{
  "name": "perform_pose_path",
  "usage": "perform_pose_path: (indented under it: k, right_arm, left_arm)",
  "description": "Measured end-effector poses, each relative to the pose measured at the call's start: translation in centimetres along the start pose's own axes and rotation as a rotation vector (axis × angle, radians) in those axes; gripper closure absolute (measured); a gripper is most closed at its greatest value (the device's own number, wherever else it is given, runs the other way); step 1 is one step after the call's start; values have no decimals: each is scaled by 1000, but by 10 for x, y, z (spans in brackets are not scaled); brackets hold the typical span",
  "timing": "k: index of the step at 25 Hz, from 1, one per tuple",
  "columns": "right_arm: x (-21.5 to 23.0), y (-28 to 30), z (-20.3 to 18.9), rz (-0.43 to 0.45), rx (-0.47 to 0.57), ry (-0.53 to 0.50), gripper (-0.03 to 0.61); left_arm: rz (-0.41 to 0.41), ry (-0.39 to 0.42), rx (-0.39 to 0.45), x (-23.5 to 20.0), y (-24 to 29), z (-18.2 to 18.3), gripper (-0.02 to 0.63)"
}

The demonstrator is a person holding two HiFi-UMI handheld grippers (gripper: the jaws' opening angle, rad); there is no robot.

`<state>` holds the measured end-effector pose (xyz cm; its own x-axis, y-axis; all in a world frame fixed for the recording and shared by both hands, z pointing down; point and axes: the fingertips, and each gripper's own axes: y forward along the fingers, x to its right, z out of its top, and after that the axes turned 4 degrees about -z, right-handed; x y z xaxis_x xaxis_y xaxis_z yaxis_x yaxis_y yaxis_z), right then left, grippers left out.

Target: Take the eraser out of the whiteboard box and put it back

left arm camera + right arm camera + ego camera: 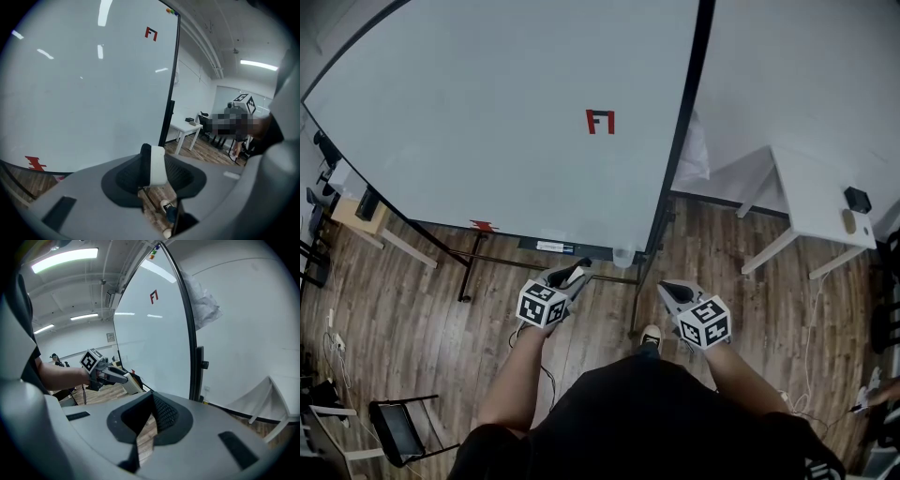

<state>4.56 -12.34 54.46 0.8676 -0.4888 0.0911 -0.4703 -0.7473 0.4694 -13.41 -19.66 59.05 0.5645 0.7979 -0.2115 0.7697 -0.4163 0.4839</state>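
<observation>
The eraser (157,165), white with a black felt side, stands upright between the jaws of my left gripper (577,272), which is shut on it. It also shows in the head view as a pale block (573,278) held below the whiteboard's (487,112) lower edge. A small clear box (623,256) hangs on that edge, just right of the eraser. My right gripper (667,287) hovers to the right of the box, its jaws together with nothing between them. From the right gripper view, the left gripper (125,380) and the eraser (131,383) are off to the left.
A red-and-black magnet (600,121) sticks to the whiteboard. The board's black frame post (680,131) and stand legs (464,272) rise from the wooden floor. A white table (820,202) stands at the right and a black chair (398,427) at the lower left.
</observation>
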Motion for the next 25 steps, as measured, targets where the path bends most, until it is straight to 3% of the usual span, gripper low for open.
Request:
perform_pose_path:
  k: [12,25]
  right_arm:
    - [-8,-3,-8,-7,-14,-2,581]
    - [11,-2,-18,-22,-33,18,583]
  left_arm:
    - [0,-8,4,0,-12,-10,463]
    - [-7,-4,4,-1,6,2,463]
